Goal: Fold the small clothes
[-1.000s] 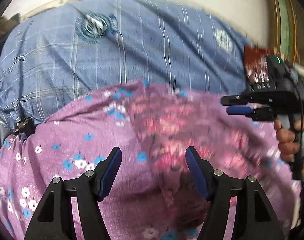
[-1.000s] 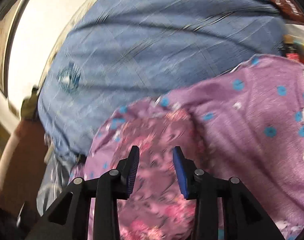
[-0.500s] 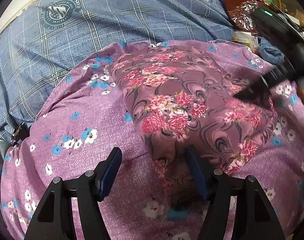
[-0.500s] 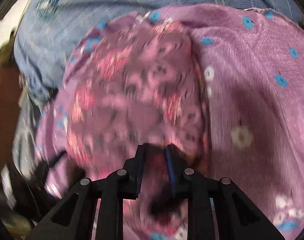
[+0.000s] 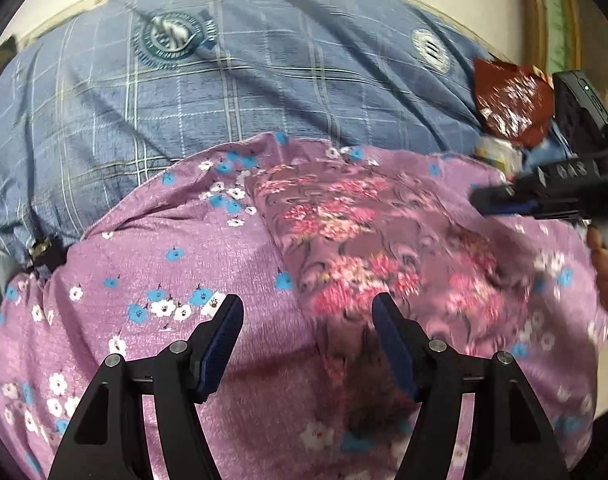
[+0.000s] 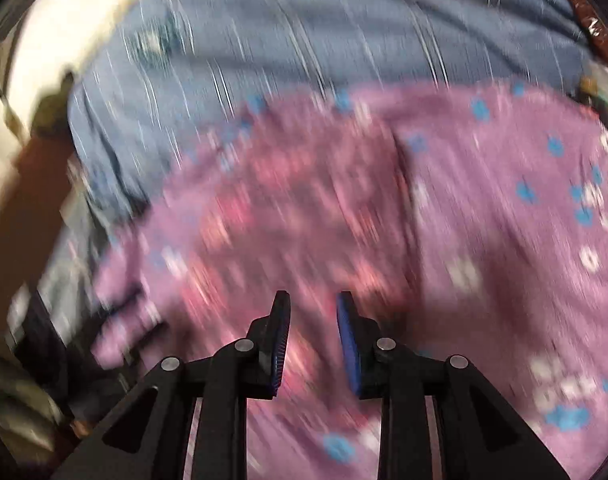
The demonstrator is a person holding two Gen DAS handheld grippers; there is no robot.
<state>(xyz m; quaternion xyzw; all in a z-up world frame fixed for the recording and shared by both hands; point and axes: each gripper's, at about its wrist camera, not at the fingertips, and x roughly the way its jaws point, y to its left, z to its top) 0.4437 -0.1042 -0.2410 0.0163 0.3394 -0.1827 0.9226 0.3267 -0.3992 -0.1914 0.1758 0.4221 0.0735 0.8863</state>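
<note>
Both tools are empty: the left gripper point(image 5: 307, 340) hangs with its jaws wide apart above the cloth, and the right gripper point(image 6: 313, 340) has a narrower gap with nothing between the pads. Just beyond them lies the small rose-print garment point(image 5: 368, 240), flat on a larger purple flowered cloth point(image 5: 176, 240). It looks thin, light and limp, so I judge it will sag and slide easily; a pinch at a corner or hem seems best. Farther away are the blue checked sheet point(image 5: 264, 80) and a red foil wrapper point(image 5: 512, 100).
</note>
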